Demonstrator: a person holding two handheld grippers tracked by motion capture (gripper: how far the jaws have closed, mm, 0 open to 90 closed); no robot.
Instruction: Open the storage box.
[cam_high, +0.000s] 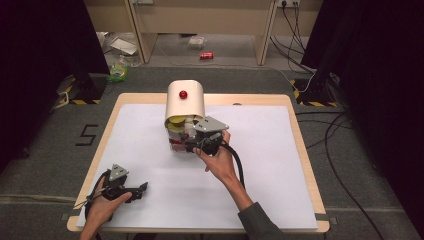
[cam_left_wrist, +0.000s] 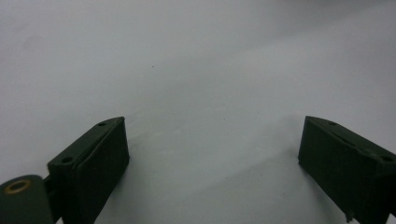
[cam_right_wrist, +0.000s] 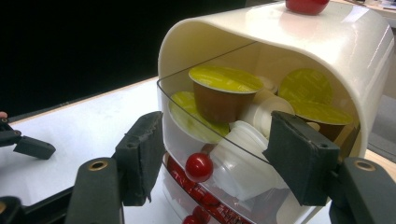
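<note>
The right claw (cam_right_wrist: 212, 154) has its two black jaws set around the clear front drawer (cam_right_wrist: 187, 126) of the cream capsule holder (cam_high: 185, 102), and the pads look to be pressing on its sides, so I judge it gripped, though the contact on the far side is hard to confirm. Just ahead of the jaws sits the heap of coffee capsules (cam_right_wrist: 224, 91): brown cups with shiny yellow foil lids, and smooth white plastic ones between the pads. Below the jaws hangs a small red knob (cam_right_wrist: 199, 167), round and glossy, with more red pieces under it. A matching red ball (cam_high: 183, 94) sits on top of the rounded shell. The likely trouble is the slick, thin plastic: hard flat pads may slide off it, or a skewed pull could tip the light holder and spill the loosely piled capsules onto the white mat (cam_high: 260, 165). The left claw (cam_left_wrist: 212, 154) rests on the mat well away, near the table's (cam_high: 300, 130) corner, jaws spread wide with nothing between them.
</note>
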